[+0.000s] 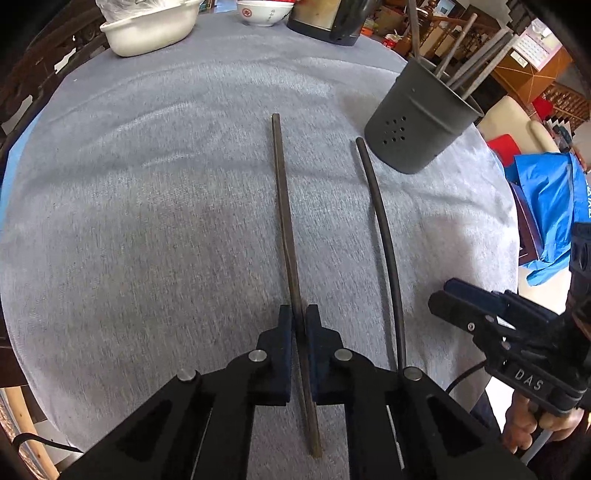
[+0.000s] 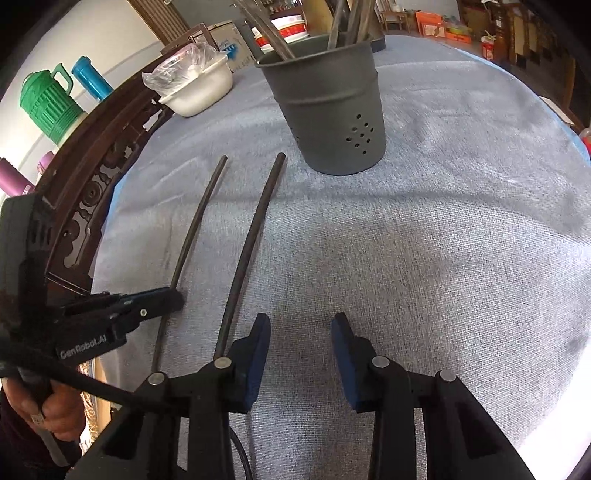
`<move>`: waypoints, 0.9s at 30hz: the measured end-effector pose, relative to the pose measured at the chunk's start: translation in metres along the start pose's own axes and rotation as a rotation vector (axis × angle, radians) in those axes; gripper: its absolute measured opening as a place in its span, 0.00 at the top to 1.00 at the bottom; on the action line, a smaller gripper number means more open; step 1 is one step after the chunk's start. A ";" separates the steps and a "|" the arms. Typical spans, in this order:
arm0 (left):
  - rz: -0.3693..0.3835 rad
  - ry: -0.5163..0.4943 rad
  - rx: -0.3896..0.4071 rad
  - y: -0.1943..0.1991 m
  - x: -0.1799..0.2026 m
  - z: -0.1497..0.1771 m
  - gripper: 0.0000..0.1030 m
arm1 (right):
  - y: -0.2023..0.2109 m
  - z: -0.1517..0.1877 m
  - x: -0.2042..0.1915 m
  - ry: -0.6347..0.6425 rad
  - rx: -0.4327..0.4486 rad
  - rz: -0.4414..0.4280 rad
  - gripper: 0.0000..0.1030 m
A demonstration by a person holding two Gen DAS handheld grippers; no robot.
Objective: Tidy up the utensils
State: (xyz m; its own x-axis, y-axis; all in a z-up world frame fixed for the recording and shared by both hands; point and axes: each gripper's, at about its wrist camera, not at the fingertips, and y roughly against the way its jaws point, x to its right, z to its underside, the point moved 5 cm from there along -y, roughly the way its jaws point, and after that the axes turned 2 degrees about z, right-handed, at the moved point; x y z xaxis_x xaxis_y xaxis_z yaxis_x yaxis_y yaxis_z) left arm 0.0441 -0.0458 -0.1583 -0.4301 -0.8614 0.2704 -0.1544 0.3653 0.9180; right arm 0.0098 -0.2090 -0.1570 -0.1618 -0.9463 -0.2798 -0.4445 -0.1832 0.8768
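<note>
Left wrist view: the left gripper (image 1: 299,321) is clamped on a dark square chopstick (image 1: 286,221), which lies on the grey cloth (image 1: 147,221) and runs from between the pads toward the far side. Just right of it lies a second, round chopstick (image 1: 382,229), untouched. Far right stands a grey holder (image 1: 417,125) with small holes in its wall and several sticks upright in it. The right gripper (image 1: 443,295) shows at the right edge, a hand (image 1: 535,424) on its grip; the lettering on its body reads "DAS". A white basin (image 1: 147,33) and a bowl (image 1: 262,13) with red characters, not readable, sit at the far edge.

Right wrist view: the right gripper (image 2: 301,328) has its jaws apart over bare cloth (image 2: 443,258), nothing between them. The round chopstick (image 2: 251,236) lies just left of its left finger. The left gripper (image 2: 162,297), marked "GenRobot.AI", is closed on the square chopstick (image 2: 199,218). The holder (image 2: 332,110) stands far centre. A green jug (image 2: 48,103) stands off the table, far left.
</note>
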 end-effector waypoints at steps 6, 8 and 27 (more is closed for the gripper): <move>-0.065 -0.047 0.016 -0.003 0.012 0.000 0.93 | -0.001 -0.001 0.000 0.001 -0.006 0.003 0.62; -0.091 -0.061 0.026 -0.002 0.014 0.001 0.93 | -0.001 0.000 0.000 -0.002 -0.007 0.004 0.62; -0.138 -0.057 0.064 0.007 -0.004 -0.020 0.68 | -0.004 0.003 -0.019 0.090 0.007 0.023 0.36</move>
State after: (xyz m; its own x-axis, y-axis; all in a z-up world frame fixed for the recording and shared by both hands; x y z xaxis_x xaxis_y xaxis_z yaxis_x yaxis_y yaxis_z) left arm 0.0628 -0.0473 -0.1471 -0.4501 -0.8843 0.1245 -0.2711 0.2681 0.9245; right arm 0.0121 -0.1896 -0.1560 -0.0923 -0.9703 -0.2235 -0.4476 -0.1601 0.8798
